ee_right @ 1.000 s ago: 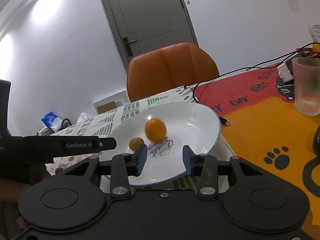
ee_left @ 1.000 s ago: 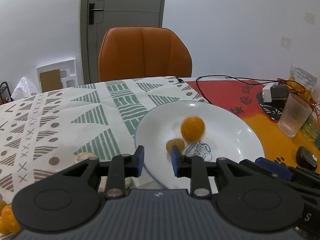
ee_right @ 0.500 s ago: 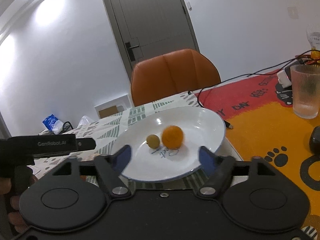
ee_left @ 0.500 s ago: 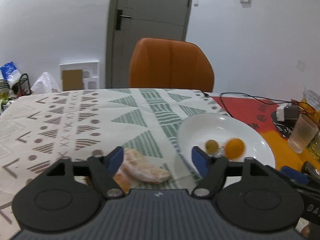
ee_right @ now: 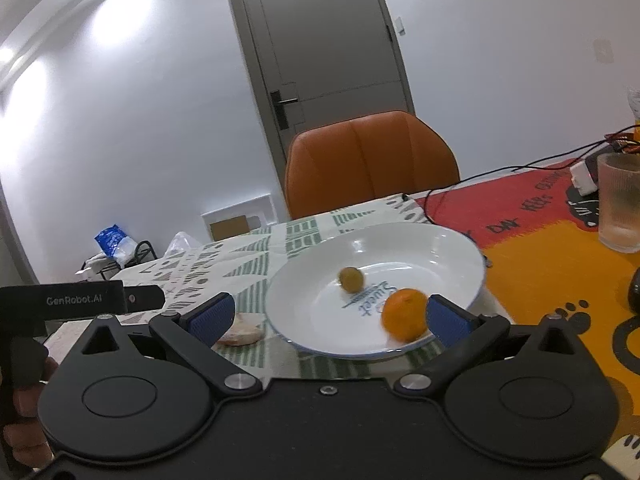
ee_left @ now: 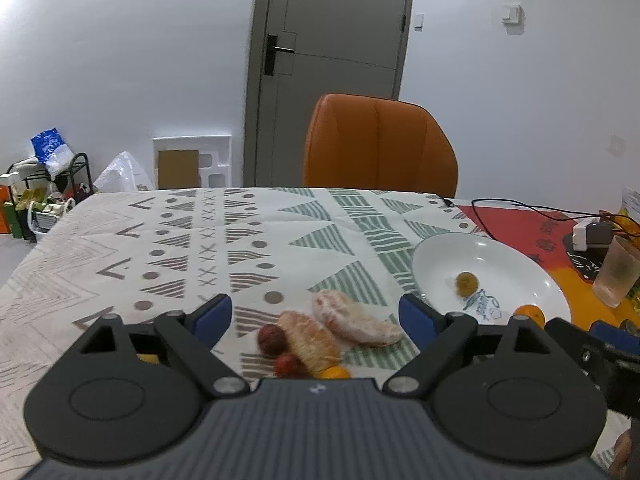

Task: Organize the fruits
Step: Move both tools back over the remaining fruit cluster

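Spreading wide, the jaws of my left gripper (ee_left: pixel 315 316) were opening with nothing pressed between the blue pads, though two pale peeled fruit segments (ee_left: pixel 344 328), two small red fruits (ee_left: pixel 272 339) and a bit of orange fruit (ee_left: pixel 335 372) lay on the patterned tablecloth (ee_left: pixel 208 248) in the gap ahead of them. My right gripper (ee_right: pixel 328 316) was opening too, its jaws released; the blurred orange (ee_right: pixel 404 314) sat loose in the white plate (ee_right: pixel 440 240), just inside the right-hand pad, and I could not tell whether it touched that pad. A small greenish-brown fruit (ee_right: pixel 351 279) rested nearer the plate's middle. I judged the step in hand to be the gap between a drop and the next pick: two fruits were in the plate, the rest still on the cloth. The next move, I thought, called for lowering the left jaws around one piece from the cluster, probably a red one or a segment, without nudging its neighbours, then carrying it to the plate. Both grippers pointed forward and slightly down across the table, the left one over the cloth beside the plate, the right one at the plate's near rim. Beyond stood a frosted glass (ee_right: pixel 620 204) and an orange chair (ee_left: pixel 380 148).
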Demonstrator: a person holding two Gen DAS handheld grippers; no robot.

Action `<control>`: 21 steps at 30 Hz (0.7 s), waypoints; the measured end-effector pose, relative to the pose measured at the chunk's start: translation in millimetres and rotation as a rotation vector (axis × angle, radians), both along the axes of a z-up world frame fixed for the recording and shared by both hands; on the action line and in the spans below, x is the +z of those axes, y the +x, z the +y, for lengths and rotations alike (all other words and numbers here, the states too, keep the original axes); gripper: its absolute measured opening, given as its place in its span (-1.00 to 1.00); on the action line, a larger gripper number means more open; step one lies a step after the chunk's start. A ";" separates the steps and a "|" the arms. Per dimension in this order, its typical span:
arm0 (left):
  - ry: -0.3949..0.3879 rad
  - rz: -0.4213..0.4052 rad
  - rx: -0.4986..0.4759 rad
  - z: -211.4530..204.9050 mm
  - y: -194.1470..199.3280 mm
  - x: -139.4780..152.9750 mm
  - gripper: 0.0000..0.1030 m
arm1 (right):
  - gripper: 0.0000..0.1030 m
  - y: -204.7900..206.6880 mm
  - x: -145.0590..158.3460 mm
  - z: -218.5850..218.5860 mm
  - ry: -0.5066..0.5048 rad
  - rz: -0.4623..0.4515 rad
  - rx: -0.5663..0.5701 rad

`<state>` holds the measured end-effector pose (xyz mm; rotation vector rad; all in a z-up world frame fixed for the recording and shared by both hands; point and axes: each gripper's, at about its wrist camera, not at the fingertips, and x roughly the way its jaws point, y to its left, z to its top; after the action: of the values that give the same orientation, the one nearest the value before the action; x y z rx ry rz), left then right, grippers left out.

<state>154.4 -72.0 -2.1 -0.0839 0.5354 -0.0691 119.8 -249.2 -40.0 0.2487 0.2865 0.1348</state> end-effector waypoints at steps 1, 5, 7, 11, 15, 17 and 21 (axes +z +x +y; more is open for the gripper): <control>0.004 0.001 0.006 2.7 -1.9 0.0 0.74 | 1.00 -0.4 1.2 2.7 0.000 -0.003 0.007; -0.001 0.006 0.034 17.1 -8.7 1.6 0.74 | 1.00 -1.4 4.7 12.3 0.000 -0.012 0.030; -0.008 0.007 0.044 24.5 -11.9 3.0 0.74 | 1.00 -1.3 6.4 16.9 -0.002 -0.013 0.037; -0.015 0.004 0.071 38.5 -16.2 6.0 0.75 | 1.00 -0.9 9.7 26.4 0.002 -0.015 0.051; -0.023 -0.006 0.092 51.7 -21.6 10.0 0.76 | 1.00 0.5 10.6 34.4 0.002 -0.011 0.062; -0.026 -0.012 0.099 57.9 -24.9 11.6 0.79 | 1.00 1.0 11.2 39.3 0.001 -0.008 0.070; -0.026 -0.019 0.119 68.8 -30.5 12.6 0.82 | 1.00 -0.4 11.9 48.3 -0.006 -0.010 0.086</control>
<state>123.9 -3.2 10.6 -0.1401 0.5094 0.0394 119.4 -200.9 -28.0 0.2293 0.2874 0.2205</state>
